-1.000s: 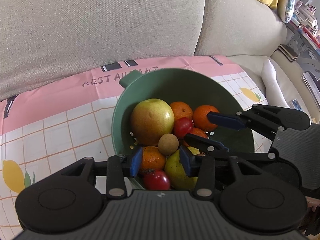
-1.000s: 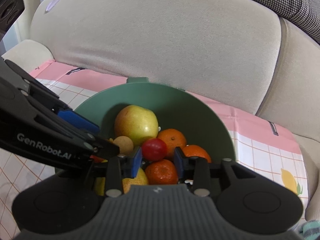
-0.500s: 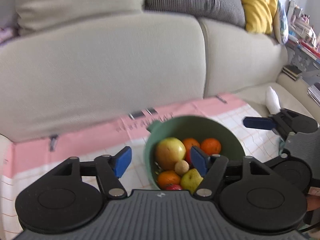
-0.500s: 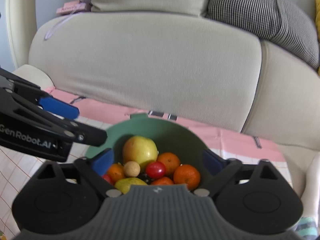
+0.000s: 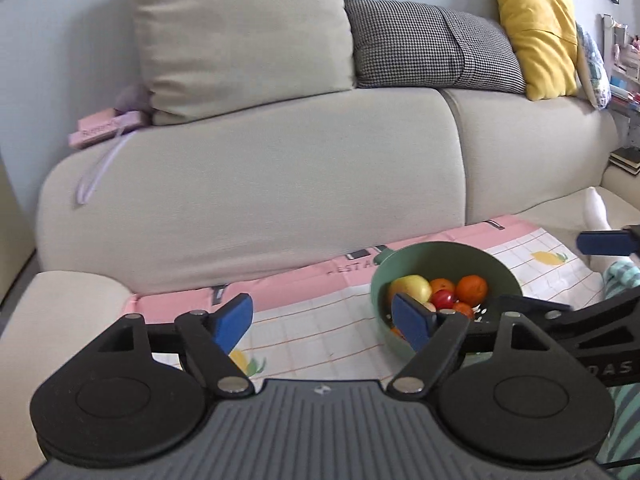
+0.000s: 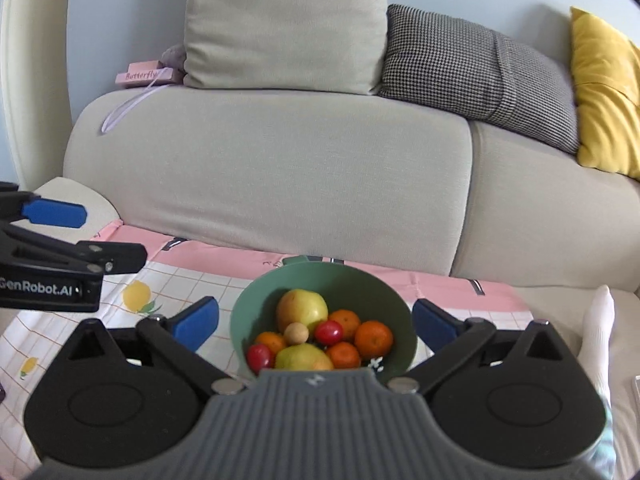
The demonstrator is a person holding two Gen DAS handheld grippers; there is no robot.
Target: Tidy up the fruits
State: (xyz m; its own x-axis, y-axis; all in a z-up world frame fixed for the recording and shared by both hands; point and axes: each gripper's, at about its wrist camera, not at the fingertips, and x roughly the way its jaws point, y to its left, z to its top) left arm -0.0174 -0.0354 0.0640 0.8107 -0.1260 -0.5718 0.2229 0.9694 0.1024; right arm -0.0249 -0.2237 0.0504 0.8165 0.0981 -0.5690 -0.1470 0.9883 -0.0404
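Left hand-held gripper point(image 5: 322, 322): your jaws opening, nothing between them
Right hand-held gripper point(image 6: 316, 320): spread wide, empty
Fruits point(image 6: 320, 336): piled in green colander point(image 6: 394, 300) on the sofa's pink cloth point(image 6: 448, 284), so none roll

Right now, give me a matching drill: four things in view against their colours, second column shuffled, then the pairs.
Things:
1. colander bowl
2. big apple
3. cherry tomato
4. corner cushion

Colours:
A. yellow
B. red
C. green
D. yellow-green with a reddish blush

Pairs: 1-C, 2-D, 3-B, 4-A
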